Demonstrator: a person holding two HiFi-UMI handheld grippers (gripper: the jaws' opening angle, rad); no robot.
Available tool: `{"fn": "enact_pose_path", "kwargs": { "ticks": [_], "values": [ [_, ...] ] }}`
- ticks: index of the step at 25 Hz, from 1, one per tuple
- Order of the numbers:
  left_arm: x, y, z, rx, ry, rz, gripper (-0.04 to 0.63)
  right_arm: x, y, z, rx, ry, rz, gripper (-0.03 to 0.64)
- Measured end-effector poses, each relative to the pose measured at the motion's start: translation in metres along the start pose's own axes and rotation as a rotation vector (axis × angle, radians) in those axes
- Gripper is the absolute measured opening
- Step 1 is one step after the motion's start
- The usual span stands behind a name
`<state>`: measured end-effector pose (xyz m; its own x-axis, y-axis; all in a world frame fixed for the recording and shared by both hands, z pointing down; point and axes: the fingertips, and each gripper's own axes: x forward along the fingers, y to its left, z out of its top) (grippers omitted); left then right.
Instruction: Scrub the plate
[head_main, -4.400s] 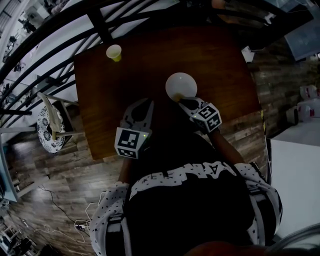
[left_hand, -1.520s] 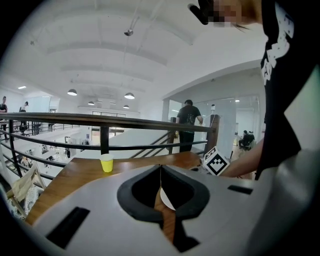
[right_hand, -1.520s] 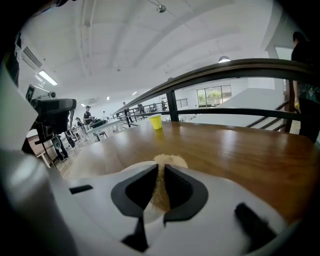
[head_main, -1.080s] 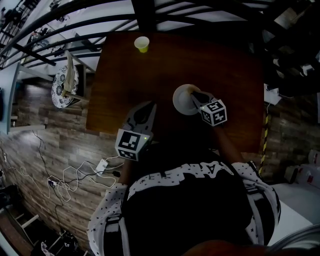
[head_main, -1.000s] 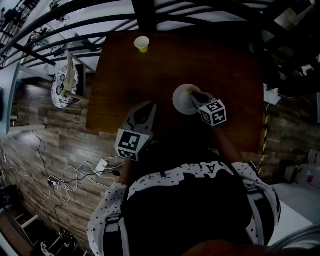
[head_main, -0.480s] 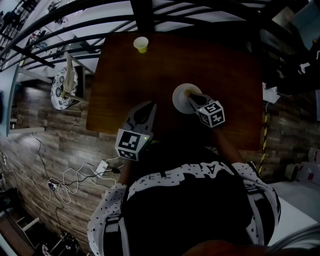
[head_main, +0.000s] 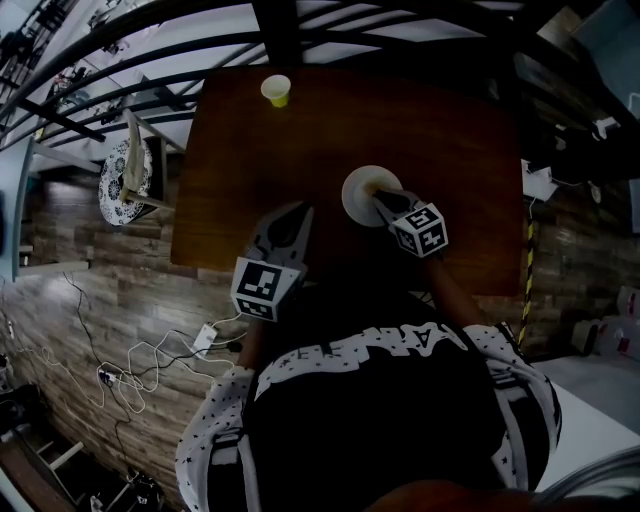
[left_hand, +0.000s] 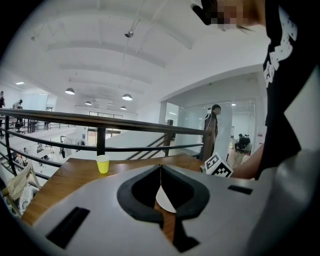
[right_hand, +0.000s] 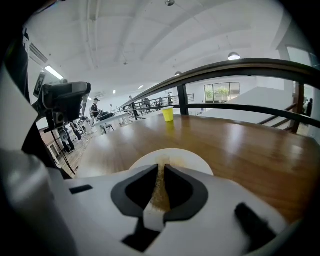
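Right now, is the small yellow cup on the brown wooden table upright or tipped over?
Upright. The small yellow cup stands on its base on the brown wooden table, wider mouth up.

Right claw (right_hand: 161, 167): shell of smooth, matt pale-grey plastic; jaw liners matt black, rubbery look. Pinched between them is a thin scouring pad (right_hand: 159, 192) with a coarse, grainy tan face, plain white at its near end. Plate (right_hand: 189, 157) just ahead of the claw: white, smooth, dull sheen. Table (right_hand: 240, 145) around it: brown wood, polished, reflecting light. Cup (right_hand: 168, 114) far beyond: yellow, matt; paper or plastic, can't tell. Railing (right_hand: 240, 67) past that: dark smooth metal. Left claw (left_hand: 160, 172): same matt grey plastic.
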<state>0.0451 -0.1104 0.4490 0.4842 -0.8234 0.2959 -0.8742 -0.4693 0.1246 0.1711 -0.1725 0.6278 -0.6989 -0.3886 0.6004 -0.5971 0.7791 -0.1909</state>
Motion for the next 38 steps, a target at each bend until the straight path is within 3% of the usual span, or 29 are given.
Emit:
{"fn": "enact_pose_path", "kwargs": {
  "ticks": [38],
  "values": [
    [0.016, -0.014, 0.001, 0.014, 0.006, -0.090, 0.014, -0.012, 0.043, -0.013, -0.006, 0.012, 0.086, 0.049]
  ]
}}
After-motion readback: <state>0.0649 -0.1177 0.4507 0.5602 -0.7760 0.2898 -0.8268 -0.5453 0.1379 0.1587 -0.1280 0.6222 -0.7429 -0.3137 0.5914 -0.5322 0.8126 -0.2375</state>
